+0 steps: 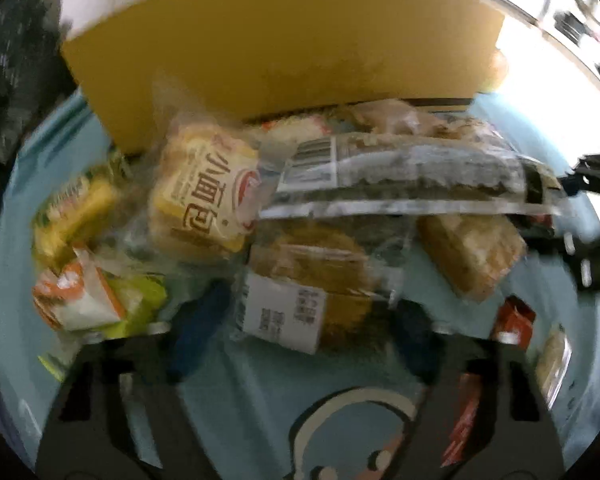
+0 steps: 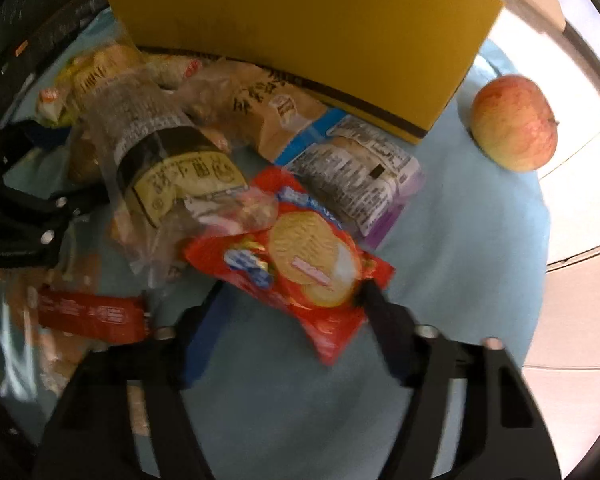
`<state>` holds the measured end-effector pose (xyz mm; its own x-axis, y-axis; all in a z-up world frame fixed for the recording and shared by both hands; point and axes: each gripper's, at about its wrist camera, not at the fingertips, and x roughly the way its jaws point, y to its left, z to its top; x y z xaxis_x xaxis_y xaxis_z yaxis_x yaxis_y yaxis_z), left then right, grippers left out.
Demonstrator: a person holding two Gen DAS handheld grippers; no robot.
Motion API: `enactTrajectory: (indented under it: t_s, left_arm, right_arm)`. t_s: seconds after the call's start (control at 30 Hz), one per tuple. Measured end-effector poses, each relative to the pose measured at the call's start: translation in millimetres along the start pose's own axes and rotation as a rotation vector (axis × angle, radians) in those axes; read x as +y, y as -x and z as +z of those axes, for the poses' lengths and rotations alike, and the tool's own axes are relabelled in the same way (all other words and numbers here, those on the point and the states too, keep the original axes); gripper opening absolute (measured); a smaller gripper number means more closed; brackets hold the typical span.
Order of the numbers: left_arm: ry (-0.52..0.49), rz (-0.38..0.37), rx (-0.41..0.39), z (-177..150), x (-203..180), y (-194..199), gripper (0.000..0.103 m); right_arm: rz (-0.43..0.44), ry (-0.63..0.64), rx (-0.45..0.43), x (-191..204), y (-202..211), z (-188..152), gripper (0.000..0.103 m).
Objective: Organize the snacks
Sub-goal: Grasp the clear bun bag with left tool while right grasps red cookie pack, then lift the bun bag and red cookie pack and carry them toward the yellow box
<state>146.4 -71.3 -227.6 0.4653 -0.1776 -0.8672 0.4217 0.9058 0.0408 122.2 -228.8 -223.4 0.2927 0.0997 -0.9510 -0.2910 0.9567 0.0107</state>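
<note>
A heap of wrapped snacks lies on a light blue cloth in front of a yellow box, also in the right wrist view. My left gripper is open, its blue fingertips on either side of a clear pack of brown cake with a white label. Beside it lie a small bread pack with brown characters and a long clear dark-printed pack. My right gripper is open around a red biscuit pack, which lies between the fingers.
An apple sits right of the yellow box. A red bar wrapper lies at the left, a purple-edged pack behind the red pack. Green and orange packets lie at the heap's left. The other gripper shows at the left.
</note>
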Motion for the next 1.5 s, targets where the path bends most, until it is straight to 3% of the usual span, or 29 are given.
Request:
enactTrajectory:
  t_s: [0.03, 0.1, 0.3, 0.43, 0.5, 0.53, 0.63, 0.83, 0.9, 0.93, 1.17, 1.2, 1.3, 1.33, 1.37, 1.4, 1.43, 1.47, 1.5]
  left_arm:
    - [-0.009, -0.013, -0.007, -2, 0, 4, 0.062]
    - [0.001, -0.047, -0.025, -7, 1, 15, 0.061]
    - [0.056, -0.083, -0.077, -27, 10, 52, 0.06]
    - [0.082, -0.091, -0.082, -40, 18, 73, 0.06]
    - [0.095, -0.091, -0.069, -48, 19, 79, 0.06]
    - [0.095, -0.089, -0.064, -51, 19, 79, 0.06]
    - [0.097, -0.089, -0.058, -56, 22, 79, 0.06]
    - [0.095, -0.097, -0.036, -60, 20, 79, 0.06]
    - [0.101, -0.102, -0.038, -59, 22, 81, 0.061]
    - [0.108, -0.104, -0.046, -58, 23, 85, 0.061]
    - [0.137, -0.209, -0.137, -55, 27, 112, 0.063]
    - [0.125, -0.191, -0.135, -56, 26, 111, 0.063]
    - [0.125, -0.149, -0.072, -59, 25, 93, 0.063]
    - [0.159, -0.191, -0.019, -62, 27, 81, 0.067]
    - [0.174, -0.225, 0.039, -66, 26, 69, 0.071]
    - [0.16, -0.236, 0.106, -70, 21, 58, 0.083]
    - [0.095, -0.207, 0.18, -77, 10, 45, 0.086]
    - [-0.003, -0.164, 0.122, -79, -4, 53, 0.086]
    - [-0.02, -0.196, 0.112, -80, -10, 57, 0.086]
  right_arm:
    - [0.031, -0.025, 0.0, -3, 3, -1, 0.043]
    - [0.075, -0.045, -0.004, -4, 10, -5, 0.042]
    - [0.146, -0.113, -0.061, -4, 41, -31, 0.025]
    - [0.164, -0.11, -0.049, 1, 52, -46, 0.025]
    - [0.114, -0.051, -0.053, 9, 53, -45, 0.028]
    - [0.092, -0.029, -0.061, 12, 55, -45, 0.033]
    - [0.029, 0.033, -0.101, 15, 56, -35, 0.064]
    - [0.002, 0.116, -0.01, 20, 16, -10, 0.065]
    - [0.025, 0.086, 0.052, 20, 0, -11, 0.058]
    - [0.036, 0.081, 0.05, 22, -1, -13, 0.047]
    - [0.209, -0.044, -0.009, 11, 35, -38, 0.045]
    - [0.224, -0.062, -0.016, 8, 40, -41, 0.045]
    - [0.23, -0.09, -0.024, 6, 50, -51, 0.045]
    - [0.222, -0.096, -0.019, 5, 50, -54, 0.045]
    - [0.214, -0.101, -0.014, 6, 50, -56, 0.045]
    - [0.207, -0.108, -0.009, 6, 49, -58, 0.045]
    - [0.202, -0.111, -0.008, 6, 50, -61, 0.045]
    - [0.198, -0.114, -0.01, 11, 50, -62, 0.045]
    - [0.198, -0.116, -0.015, 11, 53, -63, 0.045]
